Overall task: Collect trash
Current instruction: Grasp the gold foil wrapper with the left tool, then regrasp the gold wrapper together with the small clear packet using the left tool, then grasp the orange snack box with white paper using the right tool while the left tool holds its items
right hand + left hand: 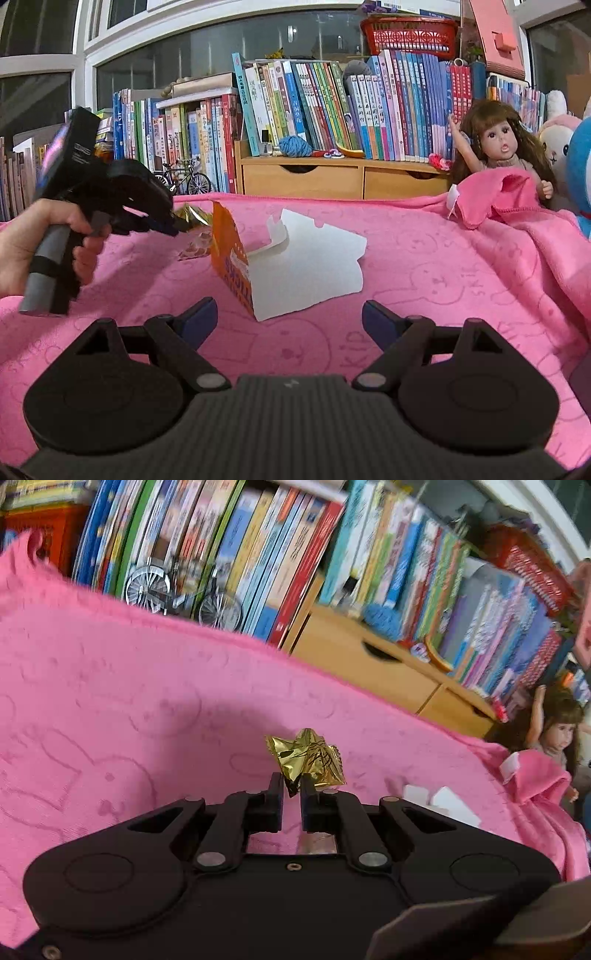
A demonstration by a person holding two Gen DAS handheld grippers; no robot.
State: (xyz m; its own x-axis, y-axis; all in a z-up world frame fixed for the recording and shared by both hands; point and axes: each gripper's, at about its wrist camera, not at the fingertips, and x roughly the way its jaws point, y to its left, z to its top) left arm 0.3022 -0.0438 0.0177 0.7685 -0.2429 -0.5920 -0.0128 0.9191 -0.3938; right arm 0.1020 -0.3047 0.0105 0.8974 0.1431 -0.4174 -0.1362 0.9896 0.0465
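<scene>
One crumpled gold foil wrapper (306, 760). One torn orange-and-white cardboard carton (295, 258). One small brown patterned wrapper (195, 249). One pink plush blanket (424, 280). One long-haired doll (498, 147). One miniature bicycle model (184, 181). One red plastic basket (413, 35). Two wooden drawers (301, 181). Two black handheld grippers (177, 221).

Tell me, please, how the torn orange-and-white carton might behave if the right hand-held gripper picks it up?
The carton is probably light and floppy: its white flap lies flat on the pink blanket. It may fold or swing when lifted, since only its orange panel stands up. The open right hand-held gripper would likely crush it.
</scene>
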